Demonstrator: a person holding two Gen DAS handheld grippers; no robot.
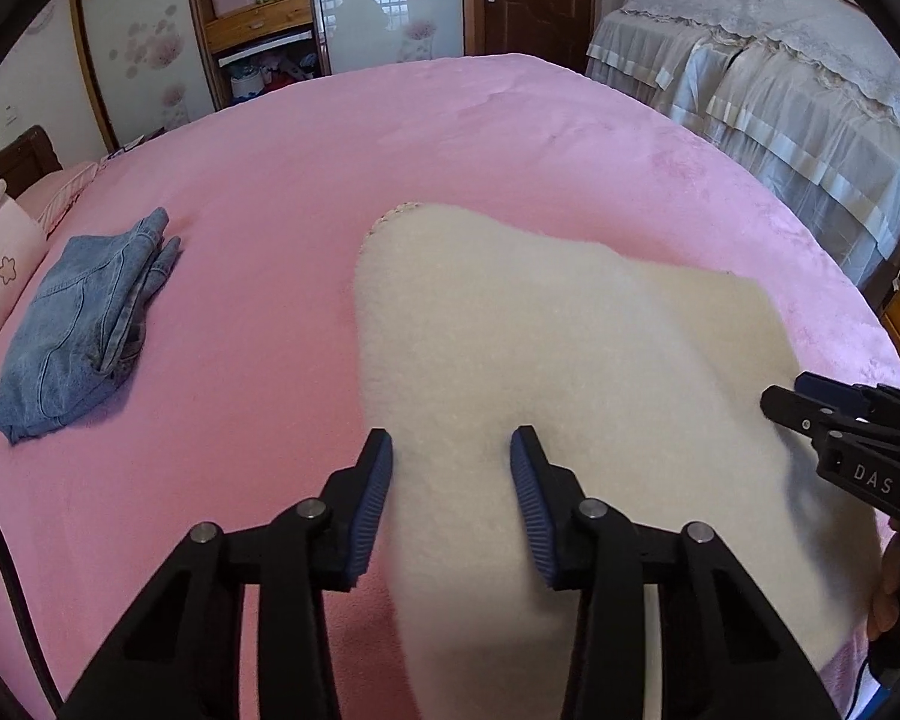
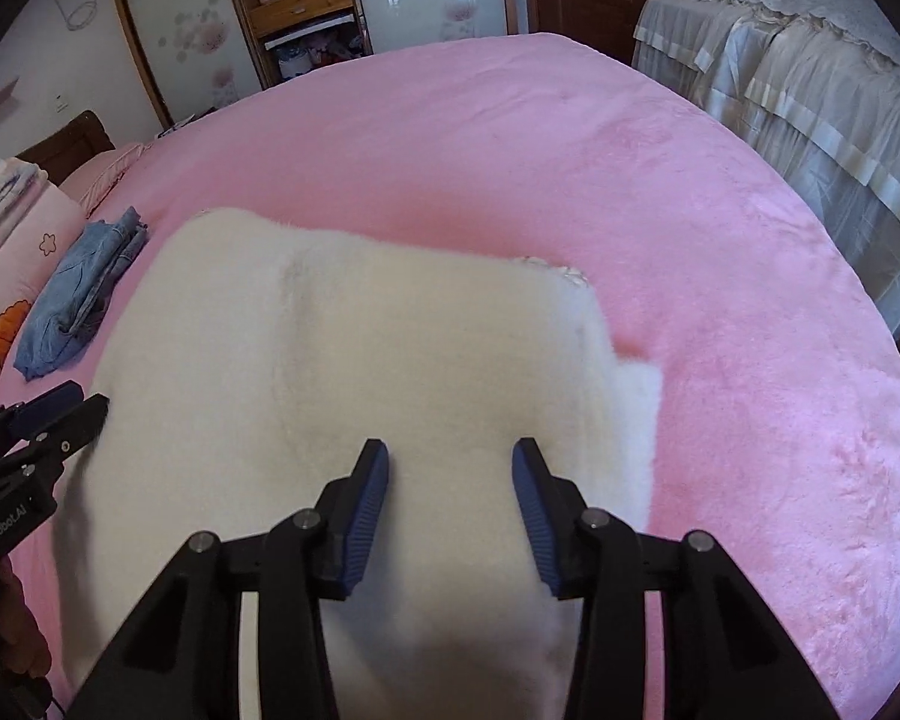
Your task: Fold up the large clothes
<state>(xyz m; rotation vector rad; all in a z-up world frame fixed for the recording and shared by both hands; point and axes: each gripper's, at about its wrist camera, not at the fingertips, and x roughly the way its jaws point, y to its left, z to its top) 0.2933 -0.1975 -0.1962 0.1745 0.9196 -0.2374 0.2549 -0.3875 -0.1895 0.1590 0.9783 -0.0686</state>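
White fleece garment point(image 1: 570, 360) spread flat on the pink bed point(image 1: 270, 240), your left claw point(image 1: 451, 444) spread wide above its near part, your right claw point(image 2: 450, 456) likewise spread, holding nothing, folded jeans point(image 1: 84, 324) well apart at bed's left.

Both wrist views look forward and down from close above the pink bed point(image 1: 270, 192), facing the far wardrobe shelves point(image 2: 306, 6). Both share the white fleece garment point(image 1: 540, 348), folded jeans point(image 2: 78, 294), and each other's claw at frame edge.
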